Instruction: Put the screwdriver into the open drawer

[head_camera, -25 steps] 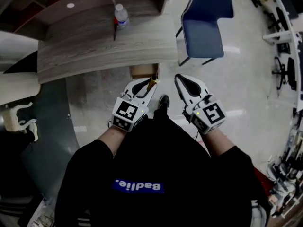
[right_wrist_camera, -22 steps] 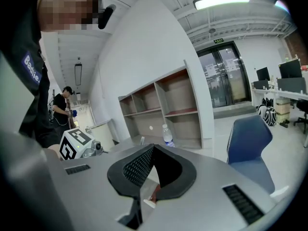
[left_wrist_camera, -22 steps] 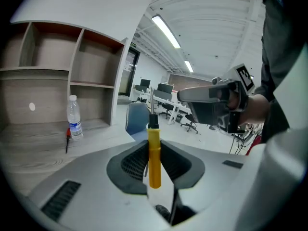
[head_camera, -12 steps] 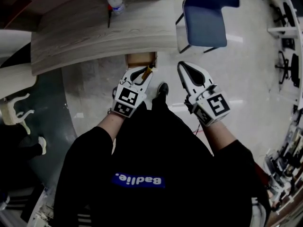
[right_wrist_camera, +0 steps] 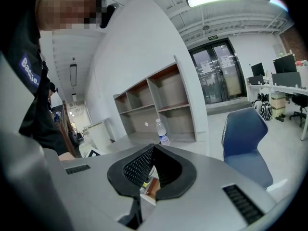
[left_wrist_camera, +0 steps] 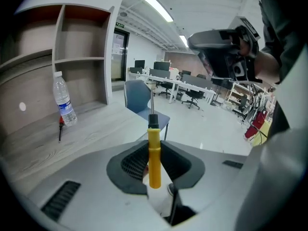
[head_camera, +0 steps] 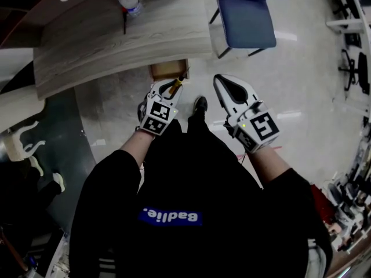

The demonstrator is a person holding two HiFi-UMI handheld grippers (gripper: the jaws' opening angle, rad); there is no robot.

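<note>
My left gripper (head_camera: pixel 168 89) is shut on a yellow-handled screwdriver (head_camera: pixel 177 83), low above the floor and just in front of the open wooden drawer (head_camera: pixel 165 70) under the desk. The screwdriver's tip points at the drawer. In the left gripper view the yellow handle (left_wrist_camera: pixel 154 155) stands upright between the pads of the left gripper (left_wrist_camera: pixel 154 144), with the black collar and metal shaft sticking out past them. My right gripper (head_camera: pixel 224 84) hovers to the right of it. Its jaws meet at the tips with nothing between them, as the right gripper view shows for the right gripper (right_wrist_camera: pixel 153 149).
A curved wooden desk (head_camera: pixel 116 45) carries a water bottle (head_camera: pixel 128 0) and a red-handled tool (head_camera: pixel 124 22). A blue chair (head_camera: pixel 249 13) stands right of the desk. My shoe (head_camera: pixel 200 104) rests on the pale floor between the grippers. Open shelves (right_wrist_camera: pixel 168 97) back the desk.
The left gripper has sunk with the screwdriver, and its tip now reaches the drawer's front edge. The right gripper has barely shifted.
</note>
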